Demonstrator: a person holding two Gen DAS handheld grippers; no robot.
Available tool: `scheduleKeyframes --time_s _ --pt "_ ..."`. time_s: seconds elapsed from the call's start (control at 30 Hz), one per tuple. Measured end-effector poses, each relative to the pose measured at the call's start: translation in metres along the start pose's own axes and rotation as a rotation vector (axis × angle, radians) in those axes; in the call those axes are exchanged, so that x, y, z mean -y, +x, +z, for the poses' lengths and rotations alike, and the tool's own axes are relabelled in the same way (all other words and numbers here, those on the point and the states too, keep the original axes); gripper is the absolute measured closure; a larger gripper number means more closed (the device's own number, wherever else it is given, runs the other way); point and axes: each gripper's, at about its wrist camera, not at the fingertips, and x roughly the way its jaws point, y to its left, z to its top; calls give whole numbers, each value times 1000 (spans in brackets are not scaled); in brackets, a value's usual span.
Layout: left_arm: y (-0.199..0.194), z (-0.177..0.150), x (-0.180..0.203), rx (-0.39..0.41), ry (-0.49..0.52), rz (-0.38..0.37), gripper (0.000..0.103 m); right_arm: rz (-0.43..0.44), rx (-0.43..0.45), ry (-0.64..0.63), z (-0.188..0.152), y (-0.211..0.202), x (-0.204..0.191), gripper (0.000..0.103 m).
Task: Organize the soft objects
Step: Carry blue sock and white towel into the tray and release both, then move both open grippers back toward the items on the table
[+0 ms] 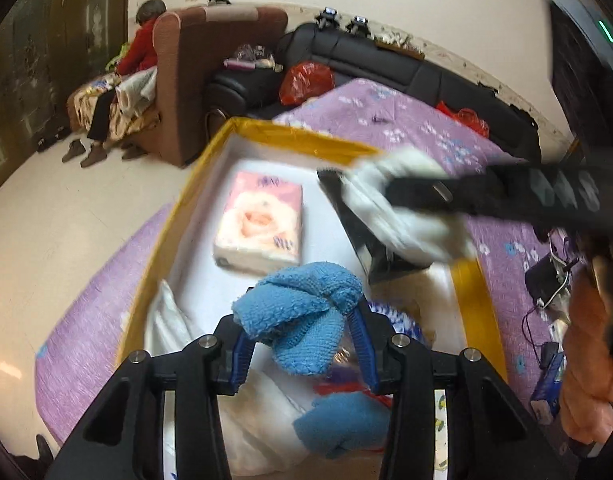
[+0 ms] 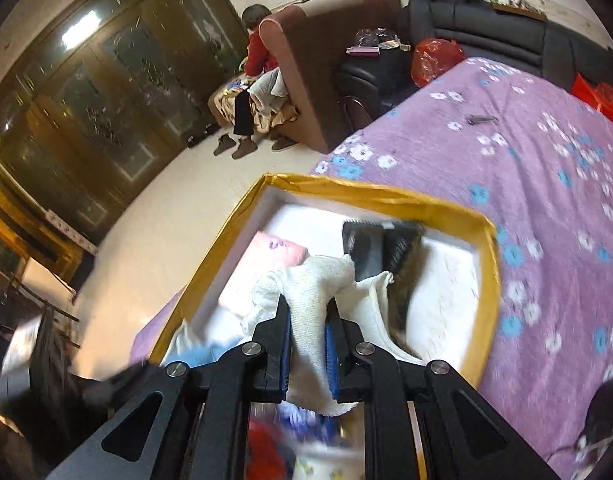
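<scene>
My left gripper (image 1: 302, 316) is shut on a bunched blue terry cloth (image 1: 306, 288), held over a shallow white box with a yellow rim (image 1: 294, 136). Inside the box lie a pink tissue pack (image 1: 258, 224) and a black object (image 1: 370, 248). My right gripper (image 2: 308, 312) is shut on a pale white-grey cloth (image 2: 310, 280) above the same box (image 2: 366, 190). In the left wrist view that right gripper (image 1: 386, 196) reaches in from the right with the white cloth (image 1: 410, 220) hanging from it. The tissue pack (image 2: 266, 264) and the black object (image 2: 366, 244) also show in the right wrist view.
The box sits on a purple floral cover (image 2: 526, 160). A second blue cloth (image 1: 338, 424) and a white bag (image 1: 174, 320) lie near me. A small black device with wires (image 1: 546, 276) sits right. Beyond are a brown armchair (image 1: 202, 68) with a seated person (image 1: 140, 48), a black sofa (image 1: 386, 56) and red bags (image 1: 306, 80).
</scene>
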Motion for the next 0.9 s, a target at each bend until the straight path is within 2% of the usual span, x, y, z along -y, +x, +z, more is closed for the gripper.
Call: scheduleKeyframes --time_s 0.2,0.37,0.47,0.5,0.53,0.6,0.67,0.9 --pt "-2 -1 -1 5 -1 6 62 -43 -36 -19 13 30 -7 85" --pt "-6 -1 -4 34 -4 -17 54 -60 -43 -1 15 41 -2 83" --pt "-11 -2 -1 55 13 -44 39 -51 -51 -2 16 41 -2 76" --pt "-14 -2 0 72 17 -45 32 -53 -44 -3 15 38 -2 72" --pt "-18 -3 1 93 19 -45 30 -53 -35 -5 15 34 -1 70" --pt "-23 -4 0 120 8 -50 29 -51 -9 -8 13 23 0 63" --pt "-24 -2 -3 125 -5 -71 29 -44 18 -10 10 9 1 59" --pt "-43 -10 0 171 -3 -67 29 0 91 -1 -14 -44 7 59"
